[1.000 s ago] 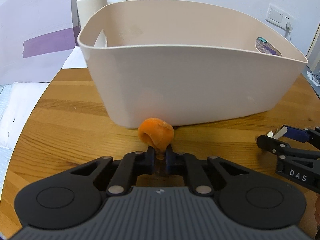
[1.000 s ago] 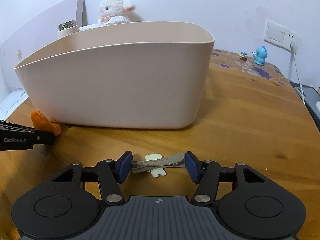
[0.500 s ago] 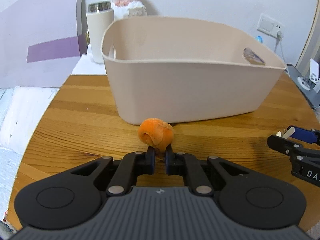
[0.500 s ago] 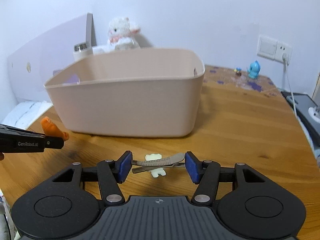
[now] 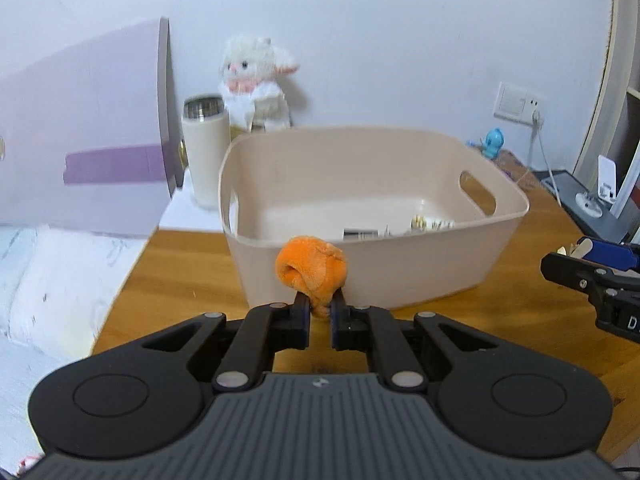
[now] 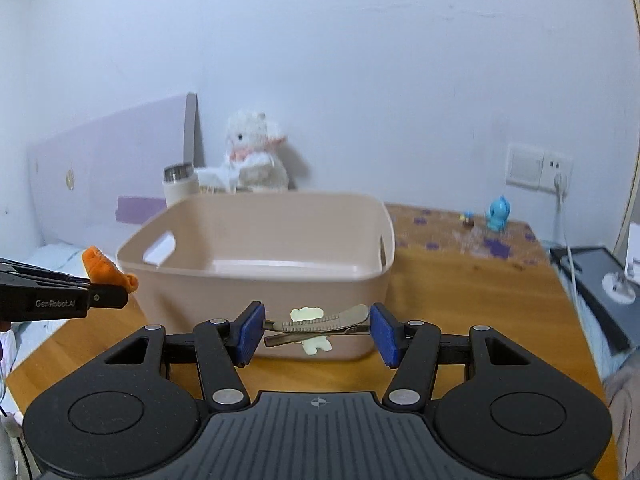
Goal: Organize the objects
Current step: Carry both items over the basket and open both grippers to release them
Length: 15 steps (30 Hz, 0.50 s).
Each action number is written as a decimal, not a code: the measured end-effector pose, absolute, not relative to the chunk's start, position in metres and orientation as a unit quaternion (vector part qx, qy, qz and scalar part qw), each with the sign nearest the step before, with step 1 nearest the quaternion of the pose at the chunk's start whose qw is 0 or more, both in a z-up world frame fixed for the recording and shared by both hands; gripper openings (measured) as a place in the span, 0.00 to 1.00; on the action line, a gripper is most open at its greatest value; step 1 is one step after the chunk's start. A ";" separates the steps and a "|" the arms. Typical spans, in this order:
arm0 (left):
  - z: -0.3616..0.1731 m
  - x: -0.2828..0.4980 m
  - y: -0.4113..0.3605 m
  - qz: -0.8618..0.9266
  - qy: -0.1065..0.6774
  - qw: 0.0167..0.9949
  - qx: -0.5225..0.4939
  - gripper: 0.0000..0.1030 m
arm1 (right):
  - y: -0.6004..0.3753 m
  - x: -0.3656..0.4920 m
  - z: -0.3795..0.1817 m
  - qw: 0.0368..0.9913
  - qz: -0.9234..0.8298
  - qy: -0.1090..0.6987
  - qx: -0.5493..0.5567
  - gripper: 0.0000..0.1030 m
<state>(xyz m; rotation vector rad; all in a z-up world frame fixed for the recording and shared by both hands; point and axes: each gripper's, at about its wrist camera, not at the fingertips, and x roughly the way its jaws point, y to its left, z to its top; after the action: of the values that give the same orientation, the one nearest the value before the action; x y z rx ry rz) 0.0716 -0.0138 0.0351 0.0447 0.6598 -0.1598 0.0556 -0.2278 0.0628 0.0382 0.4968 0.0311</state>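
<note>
Jaws: left gripper (image 5: 320, 312) pinches orange plush (image 5: 311, 270), right gripper (image 6: 316, 330) clamps hair clip (image 6: 320, 322); wooden table (image 6: 460, 292), white wall (image 6: 360, 80).

A pale bluish-white painted wall (image 6: 360, 80) rises behind a warm brown wooden table (image 6: 472, 280). A white wall switch and socket plate (image 6: 538, 171) sits to the right with a white cable plugged in. A lilac headboard panel (image 5: 88, 136) stands left, beside white bedding (image 5: 52, 280).
</note>
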 end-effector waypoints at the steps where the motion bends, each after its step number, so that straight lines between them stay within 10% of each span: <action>1: 0.040 0.072 -0.014 -0.079 0.319 0.944 0.023 0.10 | -0.228 0.057 0.067 0.970 0.015 0.240 0.018 0.53; 15: 0.071 0.109 -0.022 -0.071 0.275 0.958 0.043 0.10 | -0.226 0.098 0.094 0.978 0.017 0.206 0.021 0.53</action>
<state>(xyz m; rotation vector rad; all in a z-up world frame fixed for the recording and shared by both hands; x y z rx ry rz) 0.1094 -0.0220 0.0707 0.0873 0.5576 -0.1450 0.0984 -0.2260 0.0939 0.0415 0.4146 0.0340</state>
